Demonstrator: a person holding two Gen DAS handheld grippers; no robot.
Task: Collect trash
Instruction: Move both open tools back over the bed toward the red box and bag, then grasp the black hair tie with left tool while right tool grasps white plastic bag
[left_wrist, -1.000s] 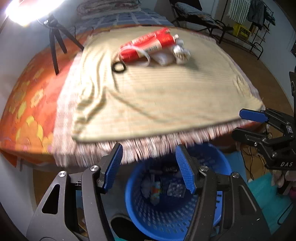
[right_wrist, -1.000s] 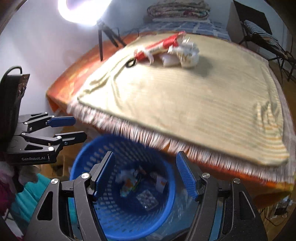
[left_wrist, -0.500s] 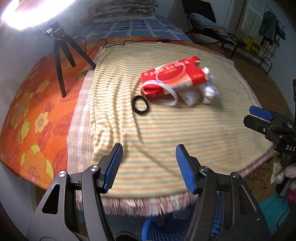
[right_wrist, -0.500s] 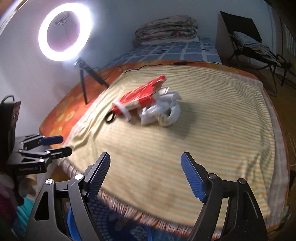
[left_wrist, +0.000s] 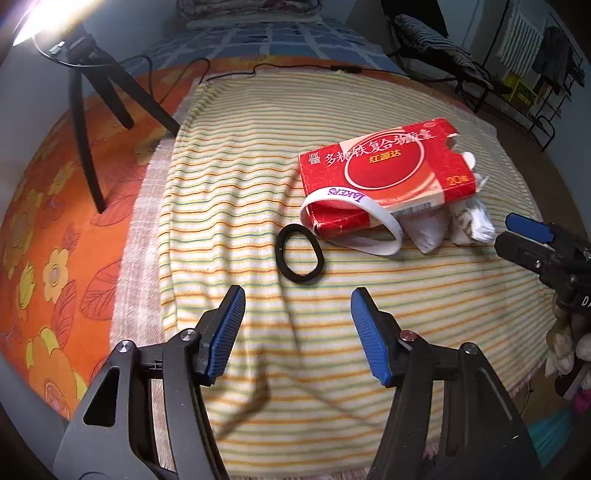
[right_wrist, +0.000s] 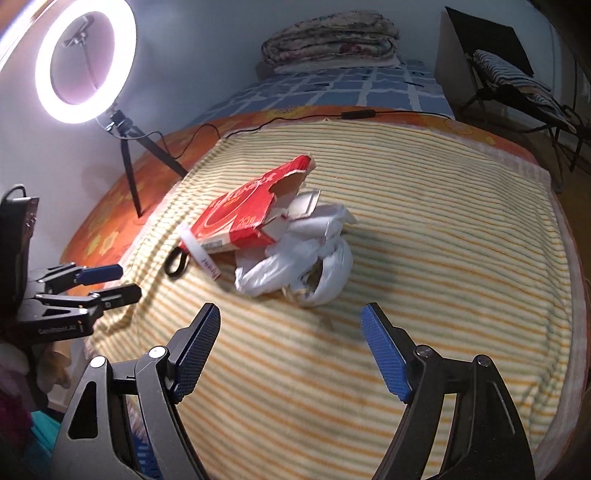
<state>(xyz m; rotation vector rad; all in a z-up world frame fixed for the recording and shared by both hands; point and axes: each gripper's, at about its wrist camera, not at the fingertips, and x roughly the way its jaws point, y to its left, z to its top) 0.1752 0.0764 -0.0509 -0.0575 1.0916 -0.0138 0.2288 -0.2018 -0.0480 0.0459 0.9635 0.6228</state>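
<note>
Centrally, torn red cardboard box (left_wrist: 384, 173), crinkled white plastic bag (right_wrist: 295, 266), black elastic loop (left_wrist: 300, 253), both hand-held grippers gaping, empty.

Both wrist views low over bed, facing headboard; share red box (left_wrist: 380, 173) (right_wrist: 243, 218).

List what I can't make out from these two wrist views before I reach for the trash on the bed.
- Blue basket: right wrist view shows only a sliver behind the right gripper; absent from the left wrist view.
- Crumpled white bags: contents too small to identify; red box partly covers them in the left wrist view.
- White wristband: its far side is hidden under the box.
- Black hair tie: partly behind the wristband in the right wrist view.
</note>
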